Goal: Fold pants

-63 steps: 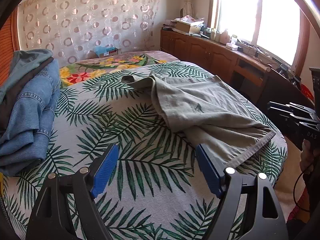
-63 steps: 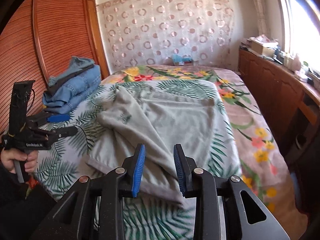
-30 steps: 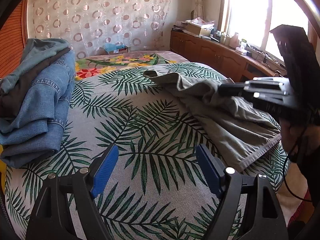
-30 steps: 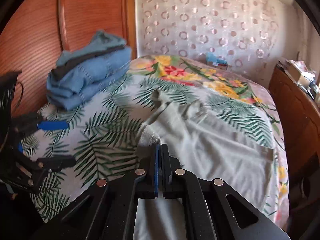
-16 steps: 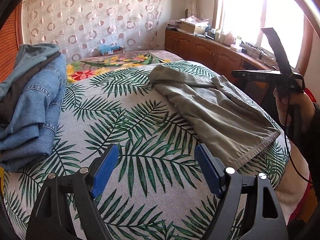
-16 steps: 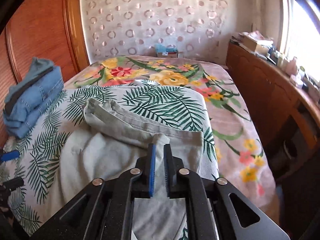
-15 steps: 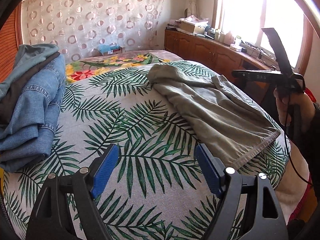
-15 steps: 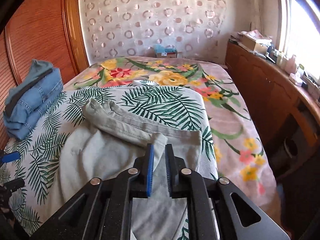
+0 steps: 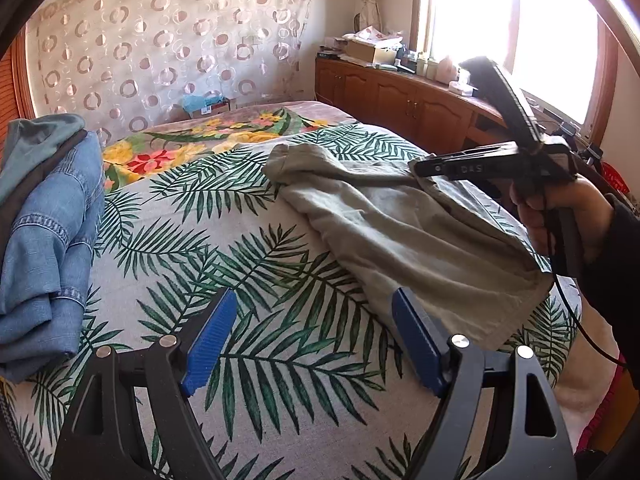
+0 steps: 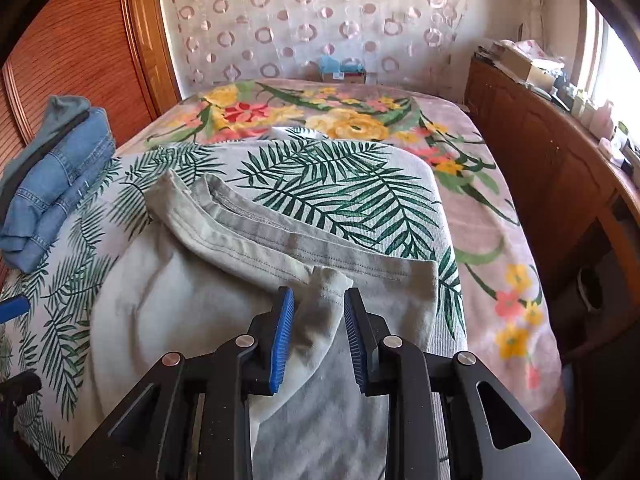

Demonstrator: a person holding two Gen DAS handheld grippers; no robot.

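Observation:
Grey-green pants (image 9: pixel 404 232) lie folded lengthwise on the palm-leaf bedspread (image 9: pixel 248 272), and they also show in the right wrist view (image 10: pixel 192 304). My left gripper (image 9: pixel 314 340) is open and empty, above the bedspread just left of the pants' near end. My right gripper (image 10: pixel 318 320) is open just above the pants, with a fabric corner lying between its blue pads (image 10: pixel 282 336). In the left wrist view the right gripper (image 9: pixel 424 168) hovers over the pants' far right part, held by a hand.
A stack of folded blue jeans (image 9: pixel 44 232) lies at the bed's left side, also in the right wrist view (image 10: pixel 52 176). A floral blanket (image 10: pixel 320 116) covers the far bed. Wooden cabinets (image 9: pixel 404 108) run along the right wall. A wooden wardrobe (image 10: pixel 80 48) stands left.
My right gripper carried a pants layer over to the right, then opened and let the fabric go. My left gripper stayed open and nearly still.

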